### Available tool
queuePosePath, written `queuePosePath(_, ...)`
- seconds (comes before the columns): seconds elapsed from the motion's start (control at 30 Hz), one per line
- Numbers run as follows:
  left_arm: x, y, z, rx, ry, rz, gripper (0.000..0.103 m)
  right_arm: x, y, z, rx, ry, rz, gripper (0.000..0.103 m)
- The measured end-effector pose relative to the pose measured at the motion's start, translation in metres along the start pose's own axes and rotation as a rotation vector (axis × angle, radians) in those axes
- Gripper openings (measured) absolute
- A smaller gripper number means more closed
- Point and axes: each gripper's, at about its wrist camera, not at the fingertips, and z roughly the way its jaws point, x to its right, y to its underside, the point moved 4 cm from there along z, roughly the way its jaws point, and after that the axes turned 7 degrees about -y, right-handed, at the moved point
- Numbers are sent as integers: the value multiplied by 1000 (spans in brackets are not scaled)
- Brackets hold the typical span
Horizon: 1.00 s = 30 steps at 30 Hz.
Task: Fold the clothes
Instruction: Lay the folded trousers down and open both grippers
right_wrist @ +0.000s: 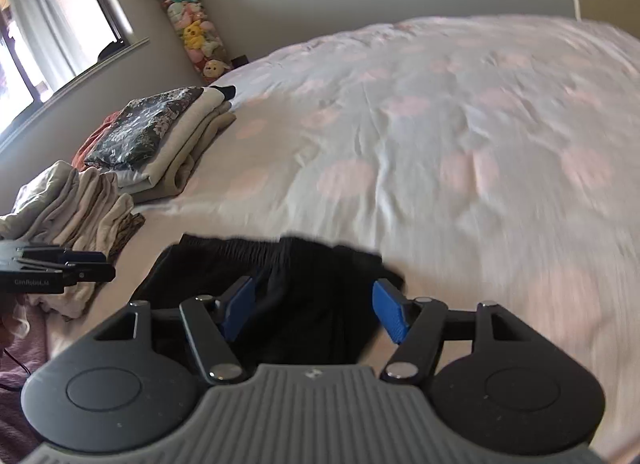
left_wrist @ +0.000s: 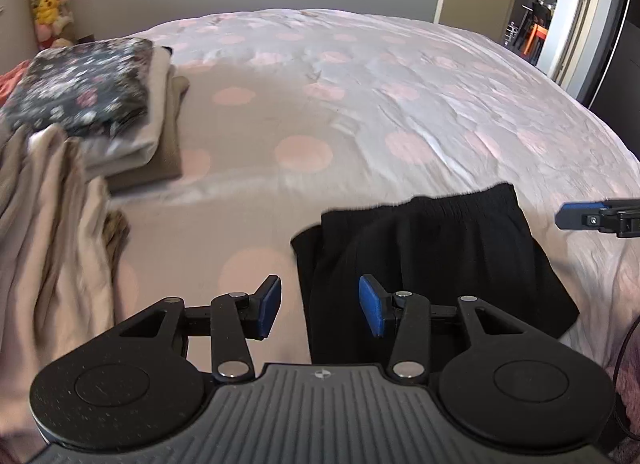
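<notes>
A black garment (left_wrist: 432, 264) is seen lying folded on the bed (left_wrist: 360, 103), near its front edge. In the left wrist view the left tool (left_wrist: 320, 310) is held above the garment's left edge with its blue pads parted and nothing between them; bare cover shows under one pad and black cloth under the other. In the right wrist view the right tool (right_wrist: 314, 312) is held over the same garment, its jaws spread wider, with the cloth below the gap but not pressed by either pad. Neither tool has hold of anything.

An open doorway (left_wrist: 536, 23) with a lit room beyond the bed's far right corner is shown only by the left wrist view, together with the tip of the right tool at the right margin. A window (right_wrist: 48, 31) with a curtain on the left wall is shown only by the right wrist view, where the left tool appears at the left margin.

A stack of folded clothes (left_wrist: 100, 103), topped by a dark flowered piece, is shown in both views along the bed's left edge, with a loose heap of beige clothes (left_wrist: 52, 223) just in front of it. The bed is covered in pale cloth with pink dots. A tall clear tube of plush toys (right_wrist: 192, 23) is seen standing against the grey wall behind the far left corner.
</notes>
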Motion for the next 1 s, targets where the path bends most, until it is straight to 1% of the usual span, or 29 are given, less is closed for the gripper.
queuePosePath(0.07, -3, 18, -9, -2, -12, -39, 41, -2, 19, -9, -17, -7, 41, 75)
queuePosePath(0.1, -4, 27, -11, -4, -12, -66, 41, -5, 28, -12, -24, -8, 48, 75)
queuePosePath(0.2, -7, 49, -12, -7, -12, -141, 41, -16, 52, -15, -37, -1, 23, 75)
queuePosePath(0.3, -3, 61, -12, 9, -28, -185, 41, -22, 62, -11, -65, 9, 1, 76)
queuePosePath(0.4, 6, 67, -11, 28, -21, -203, 41, -20, 66, -8, -67, 19, -3, 77)
queuePosePath(0.47, 12, 70, -7, 27, -26, -178, 41, -16, 68, -7, -69, 14, 21, 76)
queuePosePath(0.53, 15, 75, -1, 12, -26, -167, 41, -11, 71, -5, -79, 12, 49, 71)
queuePosePath(0.57, 16, 78, 1, 7, -20, -173, 40, -10, 71, -4, -82, 7, 57, 65)
queuePosePath(0.63, 15, 82, 5, 2, 2, -191, 30, -10, 72, -2, -89, -4, 62, 55)
queuePosePath(0.7, 17, 85, 7, 5, 3, -182, 12, -12, 74, 1, -103, 11, 52, 36)
queuePosePath(0.73, 18, 85, 7, 7, -8, -166, 5, -13, 75, 2, -113, 25, 46, 31)
queuePosePath(0.77, 20, 86, 8, 7, -22, -147, 4, -13, 75, 5, -124, 43, 43, 23)
queuePosePath(0.8, 20, 87, 9, 6, -35, -133, 2, -12, 76, 6, -133, 60, 40, 20)
queuePosePath(0.87, 21, 88, 11, 1, -58, -110, 1, -12, 78, 9, -145, 95, 32, 16)
queuePosePath(1.0, 18, 94, 19, -28, -90, -105, 0, -12, 80, 14, -166, 157, 9, 13)
